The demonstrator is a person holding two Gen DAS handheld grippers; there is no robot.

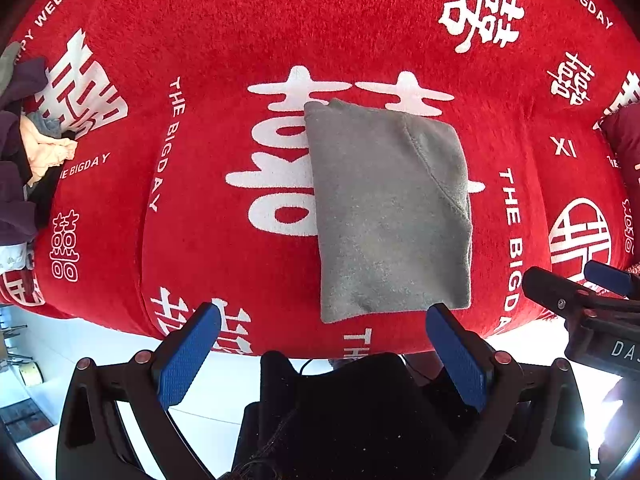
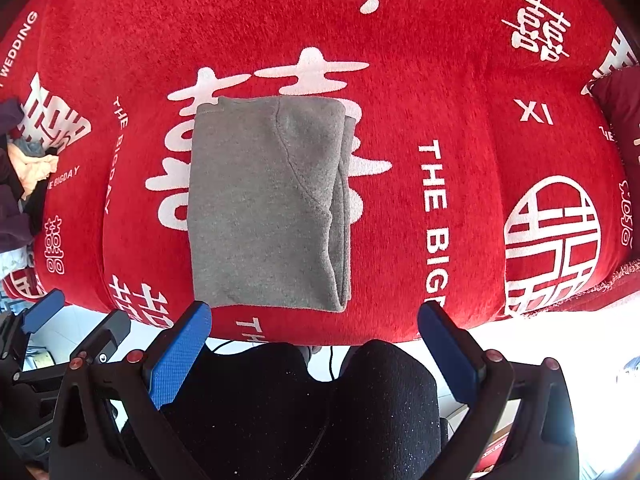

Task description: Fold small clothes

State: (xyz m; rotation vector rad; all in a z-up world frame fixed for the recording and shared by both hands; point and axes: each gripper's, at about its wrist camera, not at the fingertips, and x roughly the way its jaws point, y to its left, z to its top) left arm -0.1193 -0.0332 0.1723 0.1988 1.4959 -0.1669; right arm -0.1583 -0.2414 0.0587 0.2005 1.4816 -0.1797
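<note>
A grey fleece garment (image 1: 388,216) lies folded into a neat rectangle on the red blanket (image 1: 224,40). It also shows in the right wrist view (image 2: 264,208), with stacked layers visible along its right edge. My left gripper (image 1: 324,320) is open and empty, held just in front of the garment's near edge. My right gripper (image 2: 314,316) is open and empty too, at the garment's near edge. The right gripper's fingers (image 1: 560,292) show at the right of the left wrist view.
The red blanket (image 2: 460,60) with white lettering covers a cushioned seat. A pile of unfolded clothes (image 1: 28,152) lies at the far left. A dark red cushion (image 2: 620,108) sits at the right. The person's dark-trousered knees (image 2: 320,400) and white floor are below.
</note>
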